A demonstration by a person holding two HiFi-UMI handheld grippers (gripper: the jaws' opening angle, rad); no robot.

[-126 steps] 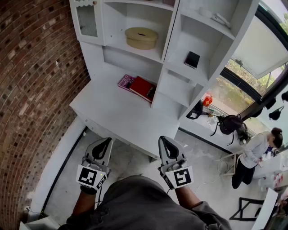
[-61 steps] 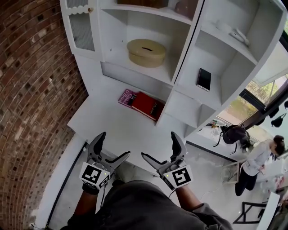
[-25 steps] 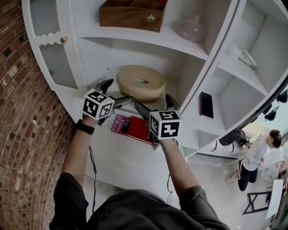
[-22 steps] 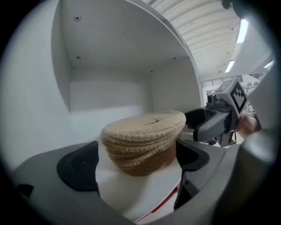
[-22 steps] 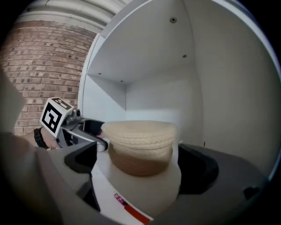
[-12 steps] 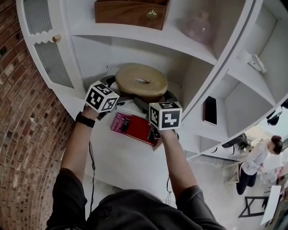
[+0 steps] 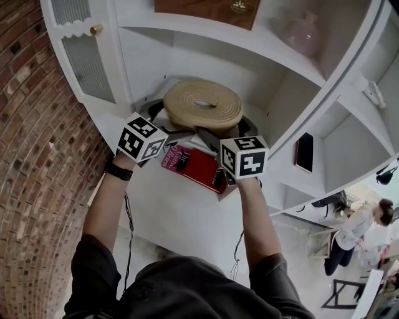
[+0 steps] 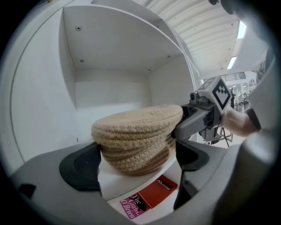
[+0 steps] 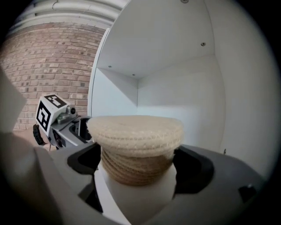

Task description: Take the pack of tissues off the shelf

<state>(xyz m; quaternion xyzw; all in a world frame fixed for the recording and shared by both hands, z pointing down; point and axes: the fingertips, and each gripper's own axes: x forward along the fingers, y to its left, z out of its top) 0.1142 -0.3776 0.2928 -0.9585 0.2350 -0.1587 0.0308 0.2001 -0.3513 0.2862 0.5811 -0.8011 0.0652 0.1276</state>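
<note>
The tissue holder is a round woven tan box (image 7: 202, 106) with a slot in its top, standing on the white shelf (image 7: 259, 134). My left gripper (image 7: 165, 121) reaches round its left front and my right gripper (image 7: 227, 131) round its right front. In the left gripper view the box (image 8: 136, 136) fills the gap between the wide dark pads (image 8: 81, 167). In the right gripper view the box (image 9: 136, 147) sits between the pads (image 9: 193, 169), and those jaws are closing on it. I see no firm squeeze from either.
A red book (image 7: 202, 169) and a pink book (image 7: 174, 156) lie on the desk (image 7: 181, 212) under the shelf. A black phone (image 7: 305, 152) lies in the right compartment. A brown wooden box (image 7: 212, 9) and pink vase (image 7: 302, 34) stand above. Brick wall (image 7: 37, 156) at left.
Both grippers rose from beside the desk, opened, and reached up to the shelf. In the last second they slid in round the woven box from both sides.
</note>
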